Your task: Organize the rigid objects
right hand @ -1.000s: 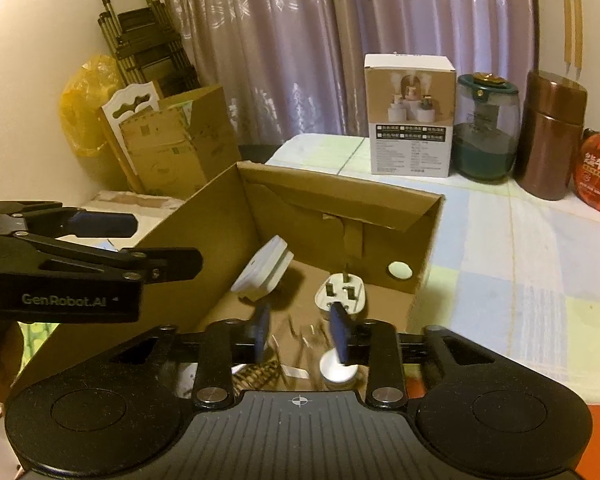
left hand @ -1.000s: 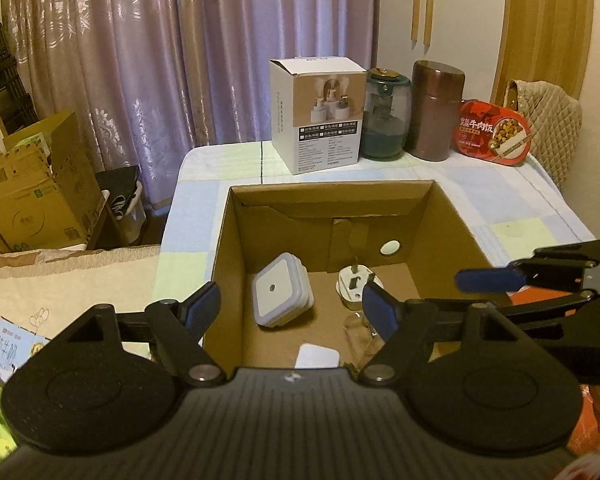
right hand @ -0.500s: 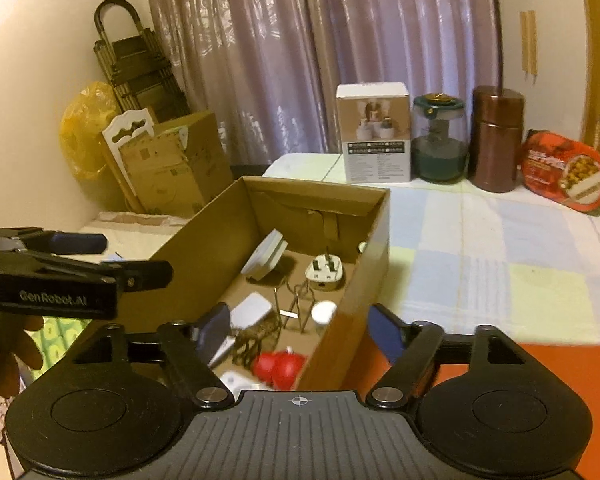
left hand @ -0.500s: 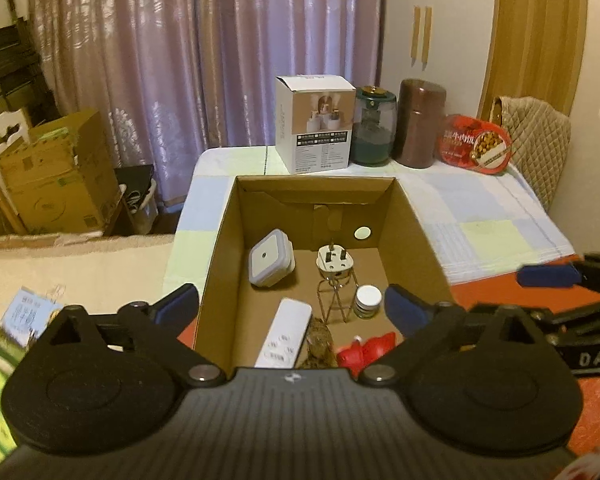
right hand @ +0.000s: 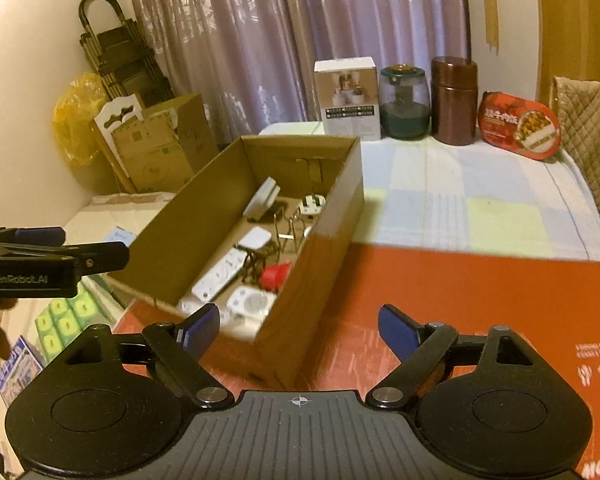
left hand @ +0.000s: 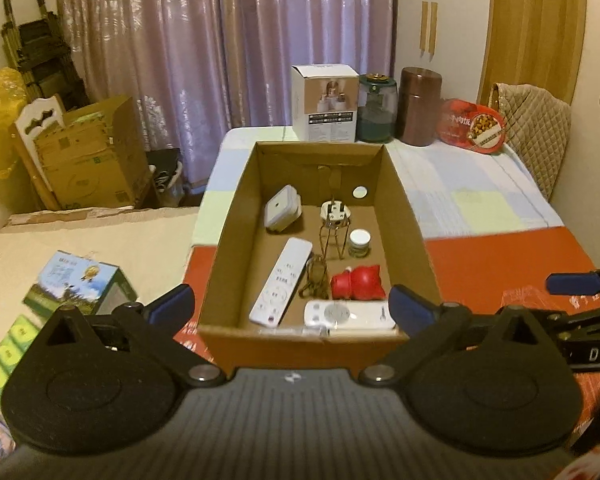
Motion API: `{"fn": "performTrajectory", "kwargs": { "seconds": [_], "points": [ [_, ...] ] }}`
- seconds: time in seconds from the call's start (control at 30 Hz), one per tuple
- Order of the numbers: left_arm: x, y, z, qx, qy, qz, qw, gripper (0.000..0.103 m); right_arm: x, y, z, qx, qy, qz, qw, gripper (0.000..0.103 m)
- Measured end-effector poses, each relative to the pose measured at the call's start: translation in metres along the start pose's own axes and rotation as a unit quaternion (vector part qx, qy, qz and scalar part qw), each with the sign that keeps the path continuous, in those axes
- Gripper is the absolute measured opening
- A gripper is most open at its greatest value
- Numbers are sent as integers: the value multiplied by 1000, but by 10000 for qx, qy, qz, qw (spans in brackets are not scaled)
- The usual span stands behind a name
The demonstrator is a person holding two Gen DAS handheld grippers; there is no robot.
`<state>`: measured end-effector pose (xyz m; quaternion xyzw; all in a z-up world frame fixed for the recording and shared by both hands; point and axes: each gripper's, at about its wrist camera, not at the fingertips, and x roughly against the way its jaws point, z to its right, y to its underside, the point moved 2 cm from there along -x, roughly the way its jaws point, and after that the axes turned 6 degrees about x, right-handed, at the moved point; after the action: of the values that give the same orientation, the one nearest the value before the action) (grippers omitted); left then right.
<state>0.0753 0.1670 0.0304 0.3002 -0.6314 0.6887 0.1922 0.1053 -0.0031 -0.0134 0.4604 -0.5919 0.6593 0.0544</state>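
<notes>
open brown cardboard box holds the small items | left gripper, right gripper spread wide, empty | sorting looks nearly complete

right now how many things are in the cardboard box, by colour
white: 5 - square night light, plug, long remote, flat remote, white-lidded jar
red: 1 - toy
metal wire: 2 - stand, small wire piece
total: 8

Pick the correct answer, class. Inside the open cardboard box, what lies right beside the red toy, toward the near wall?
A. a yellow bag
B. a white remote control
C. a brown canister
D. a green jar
B: in the cardboard box, a white remote control lies just in front of the red toy, against the near wall.
</notes>
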Motion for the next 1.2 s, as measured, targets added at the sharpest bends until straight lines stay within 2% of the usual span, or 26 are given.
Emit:
{"fn": "performTrajectory", "kwargs": {
  "seconds": [0.33,0.47,1.2],
  "points": [
    [30,36,8,352,-7,-223,9991,101,27,32,5,-227,140,-230,9994,84],
    [36,44,15,263,-15,-259,9993,101,36,39,2,-180,127,-292,9993,84],
    [39,53,29,206,145,-279,9993,101,40,50,-5,-182,117,-340,9992,84]
  ]
}}
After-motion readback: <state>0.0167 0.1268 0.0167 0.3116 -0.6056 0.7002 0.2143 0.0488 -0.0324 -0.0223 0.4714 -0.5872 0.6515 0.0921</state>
